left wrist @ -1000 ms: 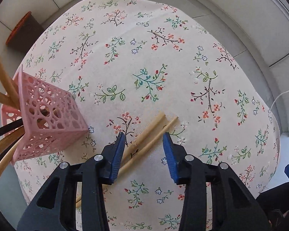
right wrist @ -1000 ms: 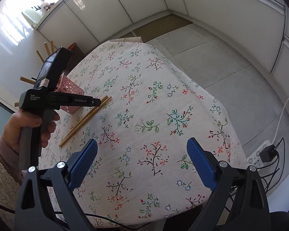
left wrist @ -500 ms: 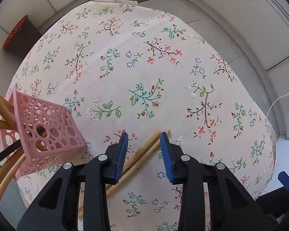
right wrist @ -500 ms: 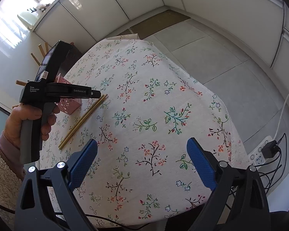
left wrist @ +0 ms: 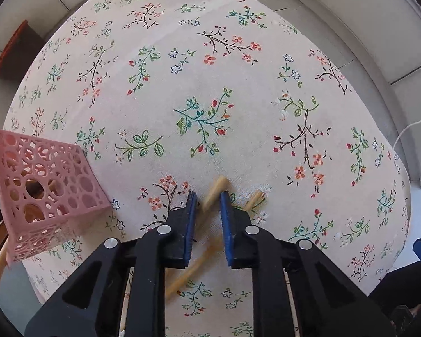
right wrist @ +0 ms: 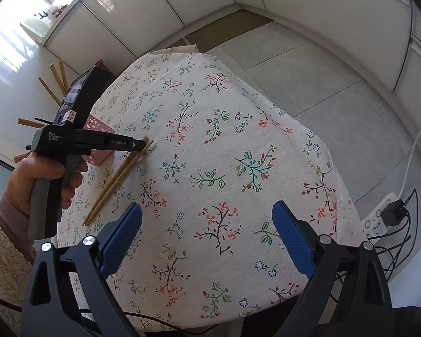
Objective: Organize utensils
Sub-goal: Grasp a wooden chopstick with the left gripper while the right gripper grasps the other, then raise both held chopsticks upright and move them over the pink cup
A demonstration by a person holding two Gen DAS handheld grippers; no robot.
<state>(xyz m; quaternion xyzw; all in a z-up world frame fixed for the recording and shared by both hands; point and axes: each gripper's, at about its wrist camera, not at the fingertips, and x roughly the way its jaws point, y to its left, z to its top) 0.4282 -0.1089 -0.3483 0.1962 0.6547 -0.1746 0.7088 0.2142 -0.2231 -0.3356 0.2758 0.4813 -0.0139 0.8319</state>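
Left tool: my left tool has its blue pads narrowed around one wooden chopstick, the jaws close either side; I cannot tell whether they pinch it yet.
Second chopstick: the other chopstick lies just outside the pads, toward 3 o'clock of the first, on the floral tablecloth.
Holder: the pink perforated utensil holder sits at 9 o'clock of my left tool, wooden utensils inside.
Right tool: my right tool is spread wide and holds nothing, above the table at 5 o'clock of the chopsticks.
Left hand: my left hand squeezes the handle.
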